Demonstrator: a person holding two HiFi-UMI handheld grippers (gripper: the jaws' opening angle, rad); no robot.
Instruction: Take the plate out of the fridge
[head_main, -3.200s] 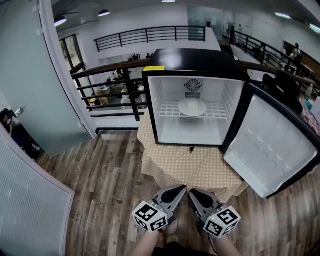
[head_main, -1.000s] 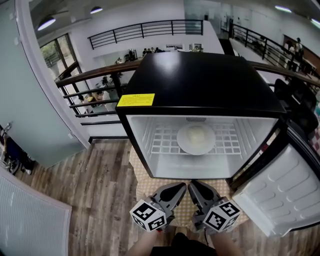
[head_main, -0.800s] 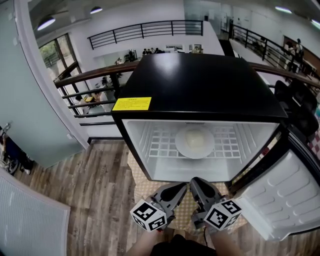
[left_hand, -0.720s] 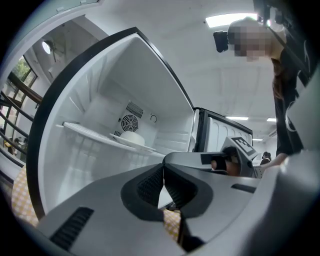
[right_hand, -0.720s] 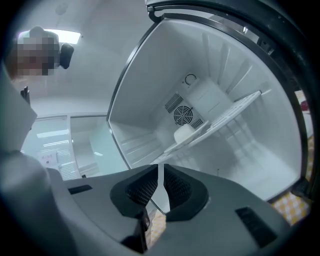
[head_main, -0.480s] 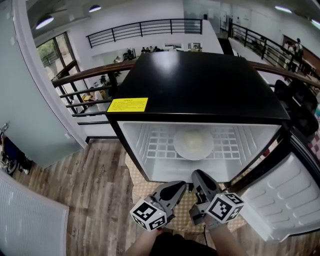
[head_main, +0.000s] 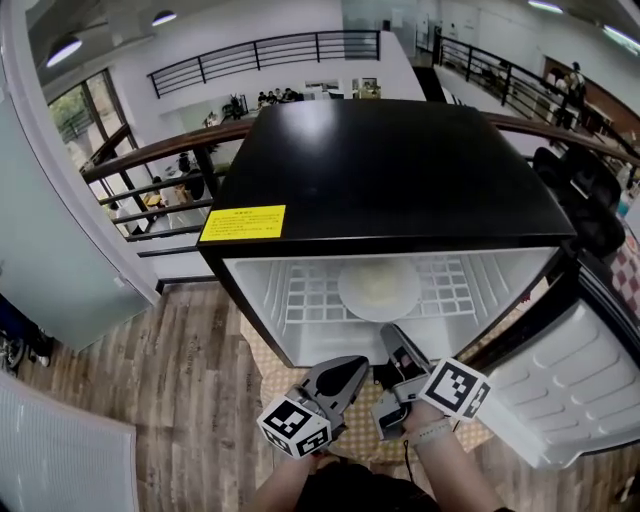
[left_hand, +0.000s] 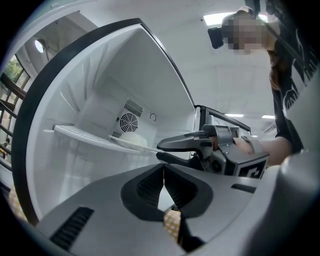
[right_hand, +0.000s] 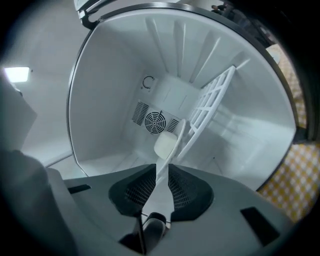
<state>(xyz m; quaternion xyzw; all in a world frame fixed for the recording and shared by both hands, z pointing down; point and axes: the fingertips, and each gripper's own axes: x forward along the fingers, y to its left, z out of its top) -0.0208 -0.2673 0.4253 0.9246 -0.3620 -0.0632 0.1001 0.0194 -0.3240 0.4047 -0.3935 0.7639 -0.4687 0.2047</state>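
A white plate (head_main: 352, 292) with a pale lump of food on it lies on the wire shelf (head_main: 300, 300) inside the open black fridge (head_main: 400, 170). My right gripper (head_main: 389, 331) is turned on its side at the fridge mouth, just short of the plate's front rim. In the right gripper view its jaws (right_hand: 160, 167) stand a little open, and the plate (right_hand: 178, 131) shows edge-on straight ahead through the gap. My left gripper (head_main: 361, 363) hangs lower and further back, shut and empty (left_hand: 163, 167). From there the plate (left_hand: 131, 143) and the right gripper (left_hand: 158, 151) are both visible.
The fridge door (head_main: 575, 390) is swung open to the right. The fridge stands on a table with a checked cloth (head_main: 268, 372). A dark railing (head_main: 150, 160) runs behind it, a glass wall (head_main: 40, 250) stands at the left, and wood floor (head_main: 170, 380) lies below.
The view has closed in on the fridge. My right gripper has moved forward to the fridge mouth and rolled onto its side. The left gripper has stayed low and shut.
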